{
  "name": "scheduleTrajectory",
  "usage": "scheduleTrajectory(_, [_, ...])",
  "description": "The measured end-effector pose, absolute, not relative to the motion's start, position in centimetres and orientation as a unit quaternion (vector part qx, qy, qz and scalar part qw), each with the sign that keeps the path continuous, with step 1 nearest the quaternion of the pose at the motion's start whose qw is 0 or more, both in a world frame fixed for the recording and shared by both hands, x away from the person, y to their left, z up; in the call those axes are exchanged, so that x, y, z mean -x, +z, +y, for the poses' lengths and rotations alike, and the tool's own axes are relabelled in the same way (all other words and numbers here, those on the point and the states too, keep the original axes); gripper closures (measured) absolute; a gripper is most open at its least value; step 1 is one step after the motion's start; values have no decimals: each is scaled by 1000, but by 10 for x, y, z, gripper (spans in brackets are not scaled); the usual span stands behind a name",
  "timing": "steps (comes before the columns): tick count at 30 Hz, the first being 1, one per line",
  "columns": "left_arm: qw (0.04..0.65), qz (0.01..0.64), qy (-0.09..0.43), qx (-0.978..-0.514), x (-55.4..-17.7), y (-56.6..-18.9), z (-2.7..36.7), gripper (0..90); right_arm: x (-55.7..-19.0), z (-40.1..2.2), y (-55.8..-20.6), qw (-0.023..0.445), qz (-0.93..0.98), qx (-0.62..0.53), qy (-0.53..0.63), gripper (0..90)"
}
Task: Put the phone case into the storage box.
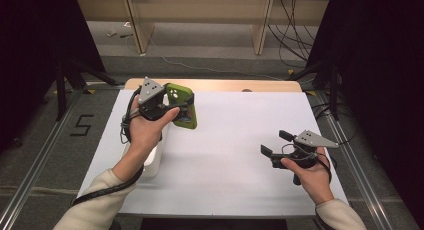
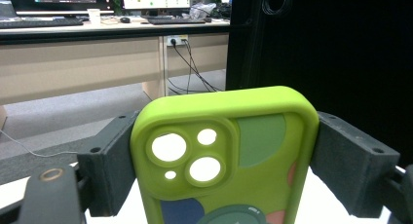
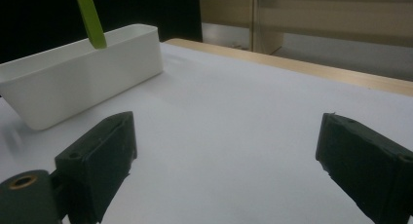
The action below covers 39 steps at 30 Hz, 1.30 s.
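My left tool (image 1: 176, 106) is pinching a lime-green soft rubbery phone case (image 2: 224, 156) w/ rounded corners, one jaw pressed on each long edge. I'm holding it up off the white tabletop (image 1: 235, 140), near the far-left corner, above and just past the white rectangular plastic bin (image 3: 78, 73) that sits by my left forearm.

Case look, from the left tool view: back side faces the cam, upright, top end up. Raised square camera block at upper left w/ two big round cutouts, plus a medium and a tiny hole; light shows through all of them. Rest of the back has flat colour blobs: muted green patch upper right, dark blue one at the bottom left, a teal-green ring w/ small print at bottom centre, salmon bits by the right edge. Thick smooth rim, matte finish. Lower part is cut off by the frame edge.

In the right tool view the case shows as a thin green strip hanging over the bin's far end.

My right tool (image 1: 276, 144) rests low over the tabletop on the right side, well apart from the case, jaws spread wide w/ only bare tabletop between them.
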<state>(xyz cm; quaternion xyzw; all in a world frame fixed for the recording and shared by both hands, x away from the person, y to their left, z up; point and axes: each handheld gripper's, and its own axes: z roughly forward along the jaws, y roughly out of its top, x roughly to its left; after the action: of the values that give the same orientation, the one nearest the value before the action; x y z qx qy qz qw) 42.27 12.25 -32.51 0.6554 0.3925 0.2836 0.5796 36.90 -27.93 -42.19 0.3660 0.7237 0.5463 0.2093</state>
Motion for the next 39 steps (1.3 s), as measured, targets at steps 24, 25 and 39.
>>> scheduleTrajectory(24, [577, 404, 304, -641, -426, -319, 140, 165, -368, -280, -421, 204, 725, -363, 549, 102])
scheduleTrajectory(25, [577, 405, 304, -641, -426, -319, 141, 165, -368, -280, -422, 204, 724, -362, 551, 102])
scheduleTrajectory(39, [569, 414, 315, -637, -430, -320, 149, 165, -368, -279, -422, 199, 726, -354, 555, 107])
